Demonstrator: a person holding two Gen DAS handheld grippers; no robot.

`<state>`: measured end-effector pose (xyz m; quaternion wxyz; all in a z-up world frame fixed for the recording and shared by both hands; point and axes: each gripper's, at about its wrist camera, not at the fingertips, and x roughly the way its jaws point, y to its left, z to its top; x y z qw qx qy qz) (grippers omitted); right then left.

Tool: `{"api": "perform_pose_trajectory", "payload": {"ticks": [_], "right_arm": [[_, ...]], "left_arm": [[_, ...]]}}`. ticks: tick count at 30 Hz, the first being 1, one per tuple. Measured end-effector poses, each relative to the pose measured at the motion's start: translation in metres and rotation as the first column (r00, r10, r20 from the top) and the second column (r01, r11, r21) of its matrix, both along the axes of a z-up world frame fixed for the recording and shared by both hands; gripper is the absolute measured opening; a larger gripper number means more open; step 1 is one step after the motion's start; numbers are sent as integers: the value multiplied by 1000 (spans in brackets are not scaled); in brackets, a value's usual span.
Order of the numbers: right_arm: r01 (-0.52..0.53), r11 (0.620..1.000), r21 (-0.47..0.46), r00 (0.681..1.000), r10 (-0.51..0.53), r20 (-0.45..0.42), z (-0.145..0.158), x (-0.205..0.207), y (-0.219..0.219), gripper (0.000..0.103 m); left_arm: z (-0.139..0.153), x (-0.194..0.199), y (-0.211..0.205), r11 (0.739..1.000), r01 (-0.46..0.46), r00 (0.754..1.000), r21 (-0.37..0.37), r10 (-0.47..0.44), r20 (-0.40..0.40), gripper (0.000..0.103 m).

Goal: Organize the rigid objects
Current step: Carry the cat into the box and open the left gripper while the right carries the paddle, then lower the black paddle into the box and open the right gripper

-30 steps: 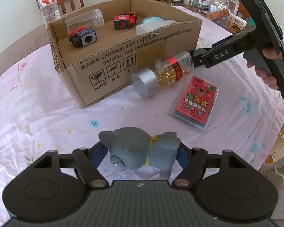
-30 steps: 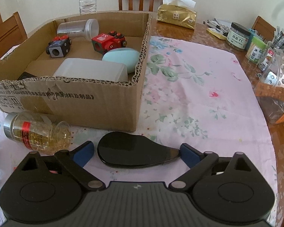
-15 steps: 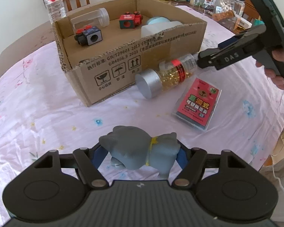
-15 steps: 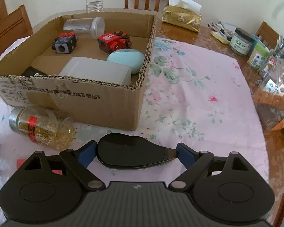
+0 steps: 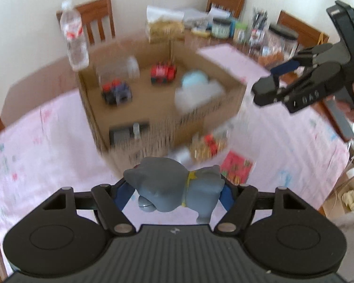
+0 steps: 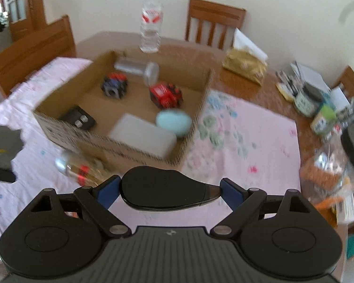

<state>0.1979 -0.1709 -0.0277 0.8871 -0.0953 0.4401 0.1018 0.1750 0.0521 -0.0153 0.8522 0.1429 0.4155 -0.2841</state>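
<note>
My left gripper (image 5: 174, 192) is shut on a grey cat figurine (image 5: 174, 186) and holds it above the table, in front of the cardboard box (image 5: 167, 125). My right gripper (image 6: 168, 191) is shut on a flat black oval object (image 6: 165, 189), raised to the right of the box (image 6: 191, 127); it also shows in the left wrist view (image 5: 271, 87). The box holds two red and dark toy blocks (image 6: 166, 94), a blue egg shape (image 6: 173, 122), a white container (image 6: 141, 134), a clear jar (image 6: 136, 67) and a black item (image 6: 79, 119).
A jar of yellow capsules (image 5: 205, 146) and a red card pack (image 5: 237, 165) lie on the pink tablecloth beside the box. A water bottle (image 6: 151, 30) stands behind it. Jars and clutter (image 6: 328, 118) crowd the right side. Chairs ring the table.
Both grippers have risen and tilted, so I look down into the box from higher up. The right gripper has lifted away from the capsule jar. The views are blurred by motion.
</note>
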Motion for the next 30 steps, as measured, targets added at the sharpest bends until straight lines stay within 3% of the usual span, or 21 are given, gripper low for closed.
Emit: {"api": "perform_pose_trajectory", "payload": {"ticks": [8, 16, 18, 20, 30], "right_arm": [[-89, 996, 11, 994, 88, 66, 30, 18, 14, 93], [-113, 993, 16, 990, 111, 82, 33, 38, 18, 93], [-118, 993, 17, 990, 116, 82, 32, 42, 20, 93], [-124, 992, 19, 989, 123, 80, 32, 47, 22, 93], [-177, 984, 14, 982, 175, 73, 26, 76, 42, 93]], "left_arm": [[31, 45, -26, 999, 32, 989, -27, -28, 146, 72], [14, 99, -35, 998, -53, 989, -24, 56, 134, 73], [8, 109, -33, 995, -98, 985, -31, 101, 140, 81], [5, 112, -28, 988, -146, 975, -42, 151, 161, 94], [19, 70, 4, 952, -293, 915, -83, 305, 265, 102]]}}
